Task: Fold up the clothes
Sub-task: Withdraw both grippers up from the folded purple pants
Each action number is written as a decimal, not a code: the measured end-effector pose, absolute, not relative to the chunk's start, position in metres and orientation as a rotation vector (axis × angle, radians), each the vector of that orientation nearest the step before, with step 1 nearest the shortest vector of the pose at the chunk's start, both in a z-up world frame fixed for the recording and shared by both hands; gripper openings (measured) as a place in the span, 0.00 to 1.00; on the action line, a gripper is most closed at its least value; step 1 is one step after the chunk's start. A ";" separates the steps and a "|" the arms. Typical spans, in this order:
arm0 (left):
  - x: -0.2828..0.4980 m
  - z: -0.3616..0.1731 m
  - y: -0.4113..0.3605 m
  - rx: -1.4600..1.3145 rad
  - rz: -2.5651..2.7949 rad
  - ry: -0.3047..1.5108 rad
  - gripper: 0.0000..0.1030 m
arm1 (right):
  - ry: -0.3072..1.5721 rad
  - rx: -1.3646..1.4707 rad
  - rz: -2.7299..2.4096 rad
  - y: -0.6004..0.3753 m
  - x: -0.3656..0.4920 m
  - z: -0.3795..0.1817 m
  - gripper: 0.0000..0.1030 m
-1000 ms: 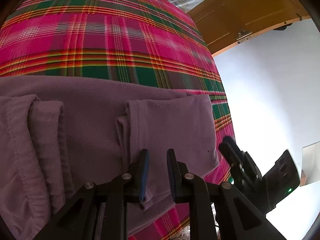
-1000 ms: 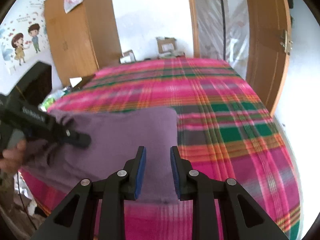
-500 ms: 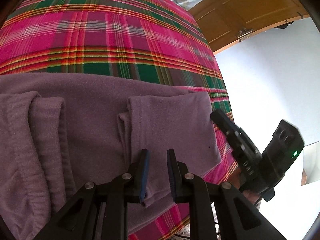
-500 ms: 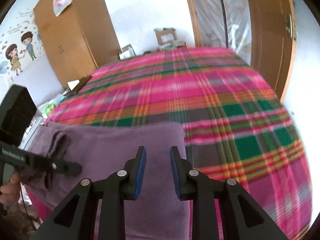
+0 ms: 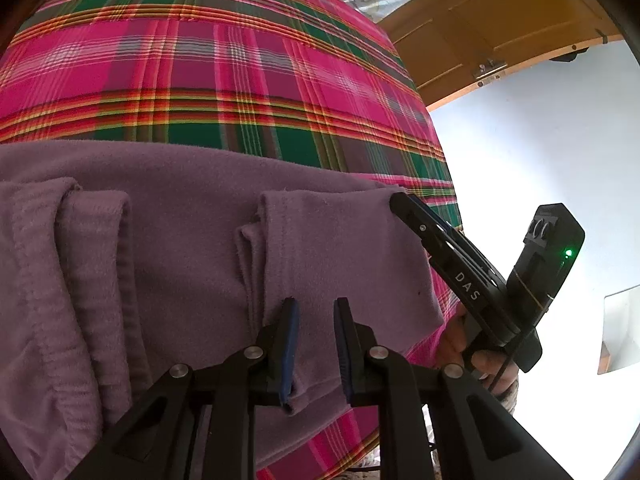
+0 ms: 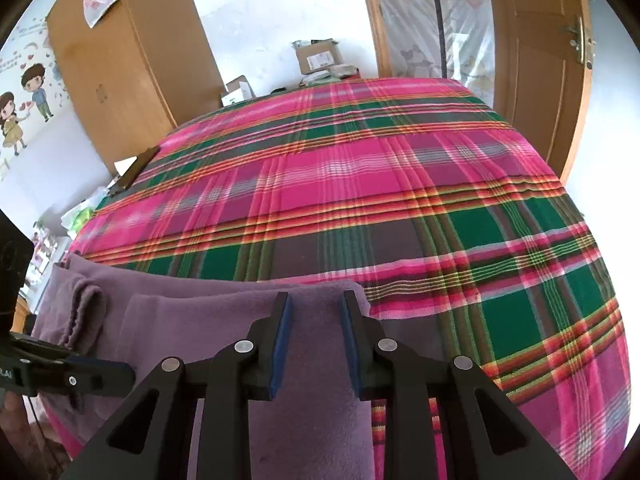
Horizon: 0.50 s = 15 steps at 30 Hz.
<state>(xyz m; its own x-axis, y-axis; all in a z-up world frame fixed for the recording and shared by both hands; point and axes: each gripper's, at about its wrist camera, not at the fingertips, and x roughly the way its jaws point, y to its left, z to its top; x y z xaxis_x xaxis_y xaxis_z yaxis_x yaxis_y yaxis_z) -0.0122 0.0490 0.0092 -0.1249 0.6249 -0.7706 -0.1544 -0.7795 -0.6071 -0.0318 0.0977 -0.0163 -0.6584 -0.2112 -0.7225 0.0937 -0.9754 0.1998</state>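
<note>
Purple fleece, a partly folded garment (image 5: 192,248), lies across the near edge of a bed covered in a pink and green plaid sheet (image 5: 224,80), with rolled cuffs at the left and a folded flap toward the right. The left gripper (image 5: 313,344) hangs over the near hem of that flap with its fingers (image 5: 289,340) a little apart; the cloth edge sits at the left pad, but nothing looks clamped. The right gripper (image 6: 315,340) points down at the garment's far right corner, fingers likewise parted, fleece showing through the gap and not pinched. Judging from this, the next fold needs both corners taken together. The risk is that either gripper closes on only the top layer, or catches the sheet beneath, since the fleece is thick and the layers sit flush; a one-sided lift would skew the fold or drag the garment off the near edge
</note>
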 end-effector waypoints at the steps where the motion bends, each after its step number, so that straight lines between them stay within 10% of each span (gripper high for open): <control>1: -0.011 0.010 0.048 -1.629 1.954 -0.526 0.17 | -0.213 1.211 -2.709 0.097 -0.032 -0.016 0.25; 15: 0.012 0.014 0.037 -1.633 1.991 -0.480 0.18 | -0.021 1.085 -2.727 0.060 0.034 -0.005 0.25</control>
<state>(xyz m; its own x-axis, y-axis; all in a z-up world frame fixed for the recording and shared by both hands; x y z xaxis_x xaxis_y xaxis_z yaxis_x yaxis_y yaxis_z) 0.0119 0.0375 0.0139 -0.1414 0.5926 -0.7930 -0.1660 -0.8039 -0.5711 0.0337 0.0605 -0.0049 -0.7082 -0.1959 -0.6783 0.1857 -0.9786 0.0889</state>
